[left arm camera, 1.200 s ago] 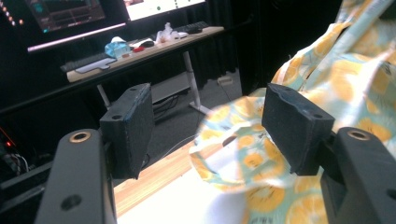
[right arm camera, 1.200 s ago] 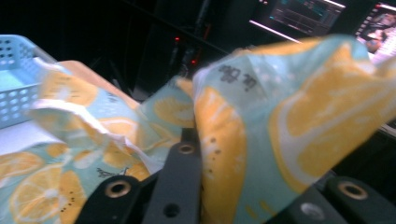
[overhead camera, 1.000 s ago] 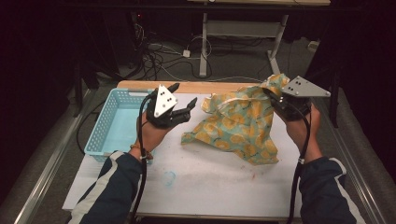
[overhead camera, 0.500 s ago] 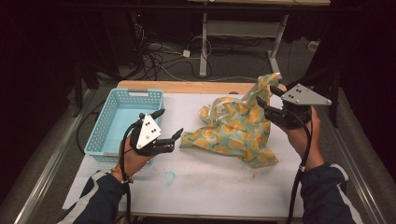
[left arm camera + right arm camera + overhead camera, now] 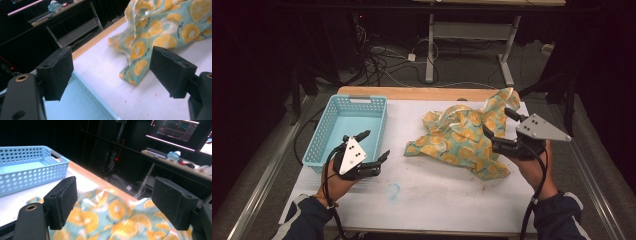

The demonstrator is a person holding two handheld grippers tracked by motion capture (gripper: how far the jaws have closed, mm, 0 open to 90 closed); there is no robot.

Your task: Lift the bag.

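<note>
A crumpled teal cloth with orange-slice print (image 5: 462, 137) lies on the white table (image 5: 437, 200), right of centre. My right gripper (image 5: 497, 121) hovers at the cloth's right edge. Its jaws have just been opening and now stand wide, and the cloth (image 5: 112, 217) lies under and beyond them, touching neither pad. My left gripper (image 5: 374, 144) is open and holds nothing, low over the table beside the near right corner of the light blue basket (image 5: 347, 127). Between its jaws in the left gripper view I see the basket's rim (image 5: 100, 105) and the cloth (image 5: 160, 32) farther off.
The basket (image 5: 27, 170) has nothing in it. A wooden strip (image 5: 422, 93) edges the table's far side. A faint blue scribble (image 5: 393, 190) marks the table near the front. Metal rails run along both sides, with cables and a desk frame (image 5: 467, 35) on the dark floor behind.
The right gripper opened and let go of the cloth corner, and the cloth sank lower. The left hand drew back from the cloth, down and toward the near left beside the basket.
</note>
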